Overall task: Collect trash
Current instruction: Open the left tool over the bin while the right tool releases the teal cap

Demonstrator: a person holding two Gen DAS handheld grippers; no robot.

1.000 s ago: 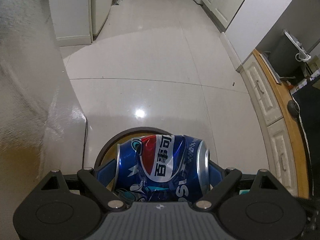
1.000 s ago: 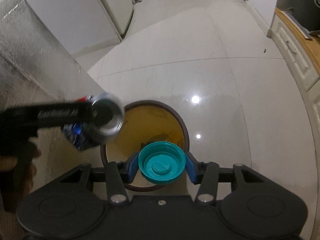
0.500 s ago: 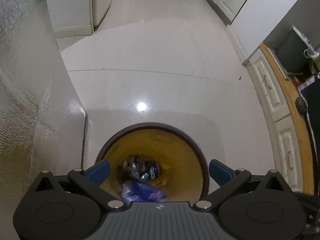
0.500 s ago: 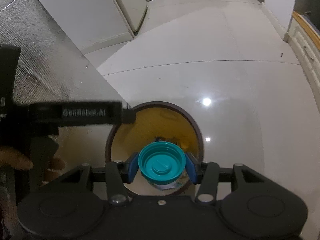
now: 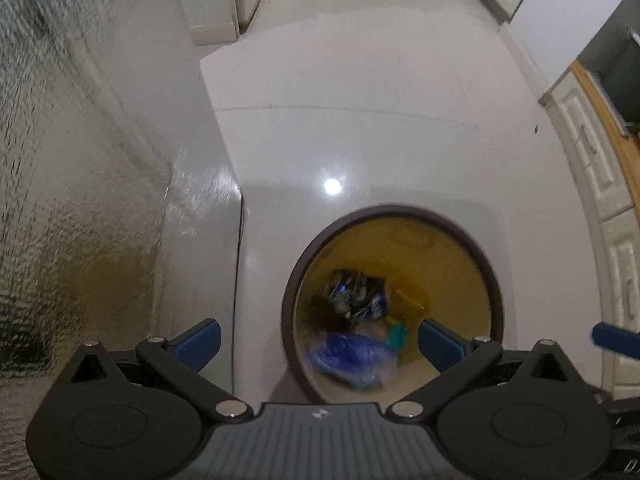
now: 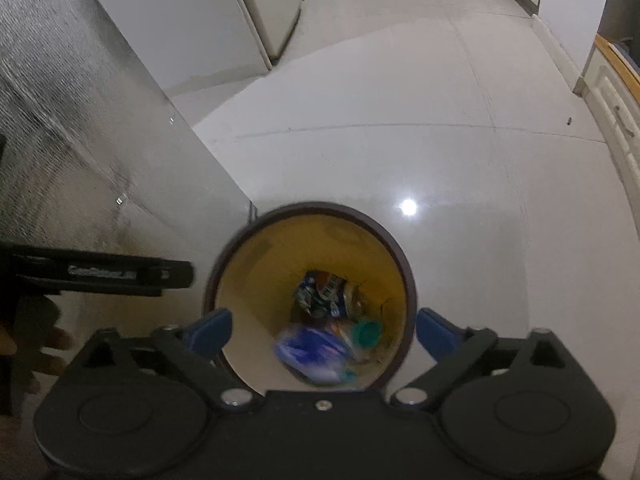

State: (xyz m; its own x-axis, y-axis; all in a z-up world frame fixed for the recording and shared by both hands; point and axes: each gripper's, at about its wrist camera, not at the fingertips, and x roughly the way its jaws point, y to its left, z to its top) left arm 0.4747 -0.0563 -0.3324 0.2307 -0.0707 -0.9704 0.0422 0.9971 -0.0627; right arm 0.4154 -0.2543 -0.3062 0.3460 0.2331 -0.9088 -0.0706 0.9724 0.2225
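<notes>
Left wrist: left gripper [image 5: 320, 340] jaws wide, empty; can [image 5: 352, 354] dropped into bin [image 5: 394, 213] at 5 o'clock | Right wrist: right gripper [image 6: 323, 331] jaws just sprang wide, empty; teal cap [image 6: 367, 333] released, in bin, 6 o'clock | both pieces binned.

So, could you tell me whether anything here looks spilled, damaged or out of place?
Nothing looks spilled. The trash lies inside the bin: a crumpled can, a teal cap and a blurred blue item. The can is crushed, as trash would be. The floor shows only a small dark speck.
</notes>
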